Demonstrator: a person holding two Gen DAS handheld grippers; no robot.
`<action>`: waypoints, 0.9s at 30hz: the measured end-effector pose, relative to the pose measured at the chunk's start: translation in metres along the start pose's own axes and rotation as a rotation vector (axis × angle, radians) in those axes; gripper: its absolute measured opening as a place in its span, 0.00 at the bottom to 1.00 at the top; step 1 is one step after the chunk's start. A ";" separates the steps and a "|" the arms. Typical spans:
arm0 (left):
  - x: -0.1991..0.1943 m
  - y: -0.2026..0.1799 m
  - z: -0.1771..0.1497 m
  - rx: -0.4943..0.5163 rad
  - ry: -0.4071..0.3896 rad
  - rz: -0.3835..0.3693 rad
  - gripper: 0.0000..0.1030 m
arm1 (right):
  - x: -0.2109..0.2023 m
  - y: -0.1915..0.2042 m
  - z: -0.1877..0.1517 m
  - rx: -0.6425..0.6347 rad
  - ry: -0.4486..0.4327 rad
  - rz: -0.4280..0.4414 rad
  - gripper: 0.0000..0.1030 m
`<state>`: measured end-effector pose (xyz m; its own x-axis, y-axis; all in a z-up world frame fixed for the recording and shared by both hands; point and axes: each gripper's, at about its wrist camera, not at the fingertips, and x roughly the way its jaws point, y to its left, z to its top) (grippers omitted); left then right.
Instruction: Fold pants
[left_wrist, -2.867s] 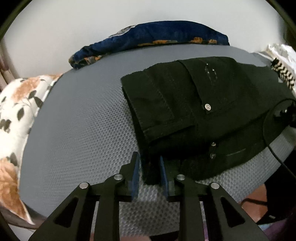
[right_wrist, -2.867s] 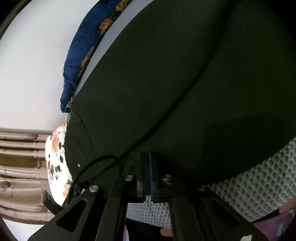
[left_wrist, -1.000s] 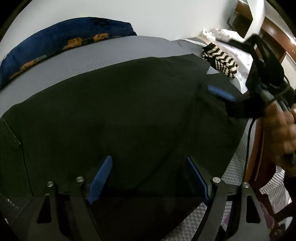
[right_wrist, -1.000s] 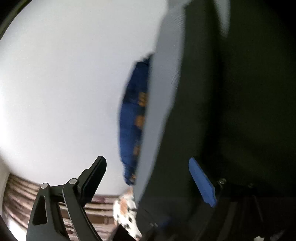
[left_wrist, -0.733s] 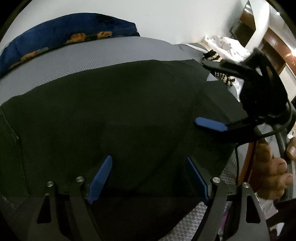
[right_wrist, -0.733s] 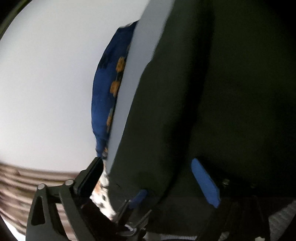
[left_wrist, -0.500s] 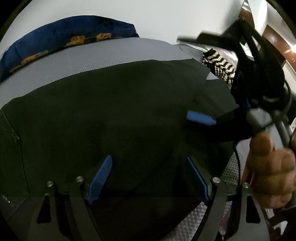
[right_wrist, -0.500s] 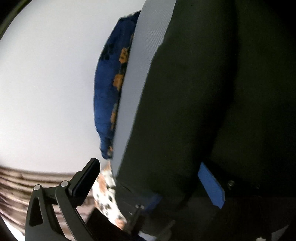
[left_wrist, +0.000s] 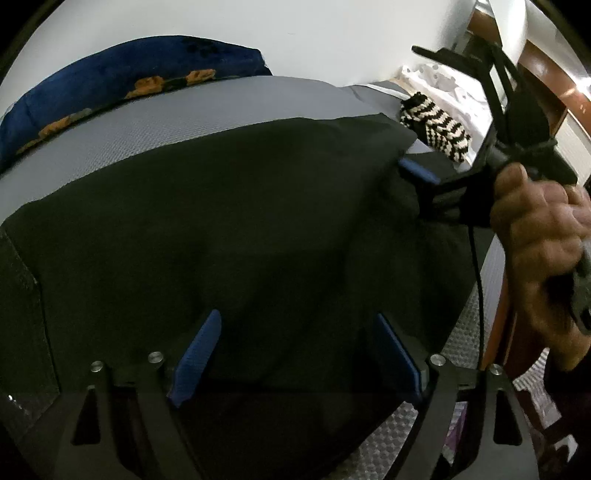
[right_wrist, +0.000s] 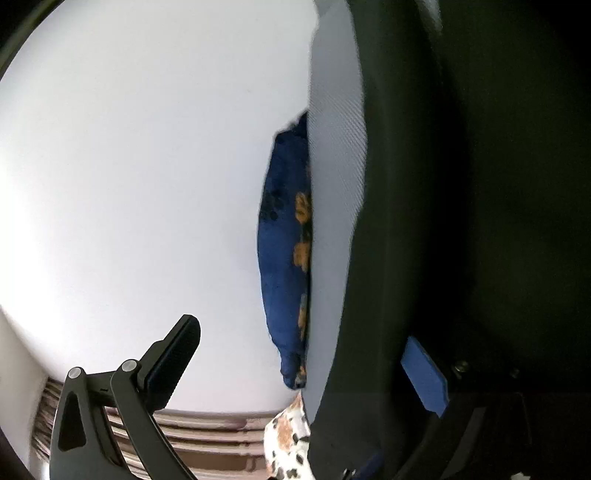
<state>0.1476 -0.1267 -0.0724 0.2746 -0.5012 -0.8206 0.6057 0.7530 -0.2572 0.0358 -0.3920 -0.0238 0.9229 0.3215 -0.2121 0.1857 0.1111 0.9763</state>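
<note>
Black pants (left_wrist: 240, 221) lie spread flat over the grey mesh mattress (left_wrist: 184, 118) and fill most of the left wrist view. My left gripper (left_wrist: 297, 354) hovers over their near edge, its jaws opening; the cloth lies under the blue pads (left_wrist: 195, 358), not pinched. At the pants' right edge a hand (left_wrist: 535, 240) holds my right gripper (left_wrist: 424, 110) wide open, one blue pad low by the cloth, the other finger up in the air. In the rolled right wrist view the right gripper (right_wrist: 299, 365) stands open beside the pants (right_wrist: 480, 221).
A blue blanket (left_wrist: 129, 74) with orange print lies along the mattress's far side by the white wall. A black-and-white striped cloth (left_wrist: 436, 125) and white bedding (left_wrist: 454, 88) sit at the far right. A floral pillow (right_wrist: 288, 443) is at the left end. A cable (left_wrist: 476, 277) hangs from the right gripper.
About three seconds ago both grippers were closed on the pants' edge; both have since let go. Over the last second the right gripper swung and tilted at the right edge. The left kept still.
</note>
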 end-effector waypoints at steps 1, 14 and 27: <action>-0.001 -0.001 -0.001 0.002 0.000 -0.002 0.82 | -0.008 0.007 0.005 -0.040 -0.042 -0.025 1.00; -0.001 -0.001 0.000 0.005 0.009 -0.010 0.84 | -0.068 0.059 0.063 -0.248 -0.237 0.039 1.00; 0.003 -0.005 -0.003 0.047 0.020 -0.002 0.91 | -0.087 -0.015 0.071 -0.099 0.055 -0.286 1.00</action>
<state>0.1434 -0.1308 -0.0749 0.2589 -0.4935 -0.8303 0.6406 0.7311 -0.2348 -0.0230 -0.4880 -0.0166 0.8176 0.3144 -0.4824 0.3991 0.2944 0.8684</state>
